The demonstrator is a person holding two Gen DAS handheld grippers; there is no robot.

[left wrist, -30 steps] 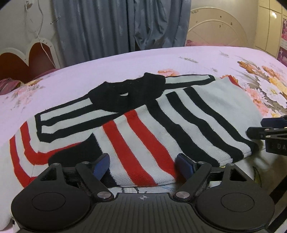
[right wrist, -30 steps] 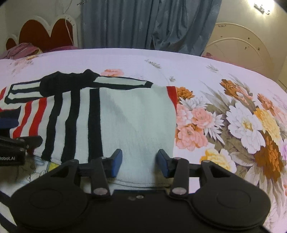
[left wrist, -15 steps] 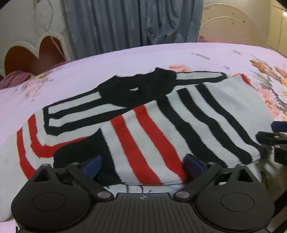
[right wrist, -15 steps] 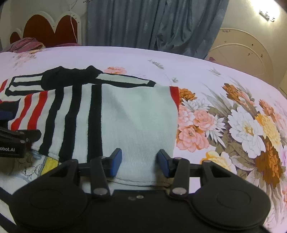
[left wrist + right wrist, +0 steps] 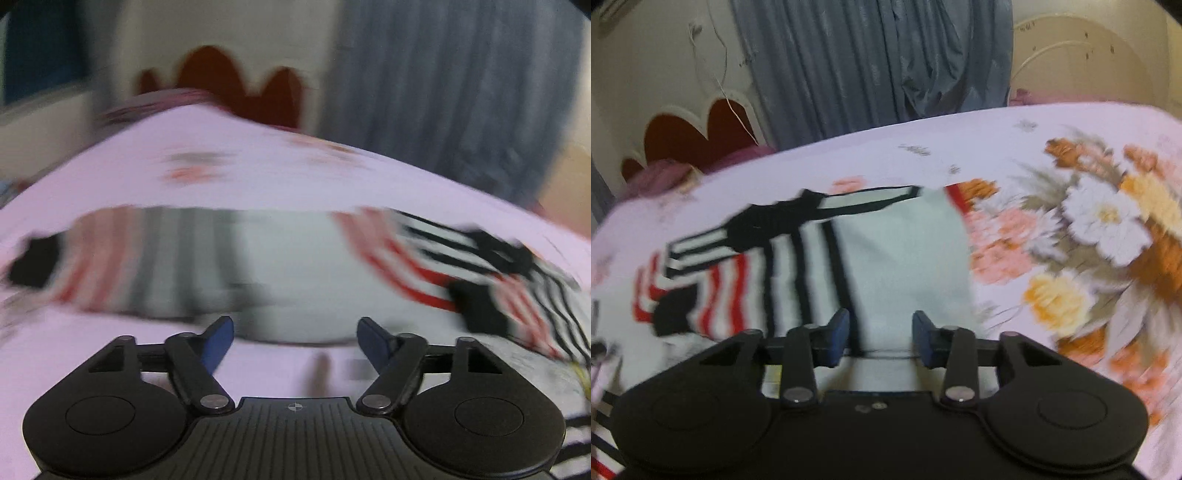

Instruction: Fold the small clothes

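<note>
A striped sweater [image 5: 288, 266] in white, black and red lies flat on the pink bedsheet [image 5: 258, 173]. The left wrist view is blurred by motion. My left gripper [image 5: 295, 345] hovers at the sweater's near edge, jaws closing with nothing between them. In the right wrist view the sweater [image 5: 901, 258] shows its plain white part nearest, with the black collar and folded sleeve farther back. My right gripper [image 5: 881, 338] sits over the white hem. Its jaws are closing with the hem's edge between the blue pads [image 5: 838, 334], which do not press on it.
A red headboard [image 5: 690, 140] with a white scalloped rim and a grey-blue curtain [image 5: 879, 62] stand behind the bed. Large printed flowers [image 5: 1108, 236] cover the sheet to the right. Another pale printed cloth [image 5: 535, 369] with striped edges lies beside the sweater.
The left gripper has swung fast to another side of the sweater, so its view is blurred and the jaws stand narrower. The right gripper lifted a little, rolled, and its jaws narrowed.
</note>
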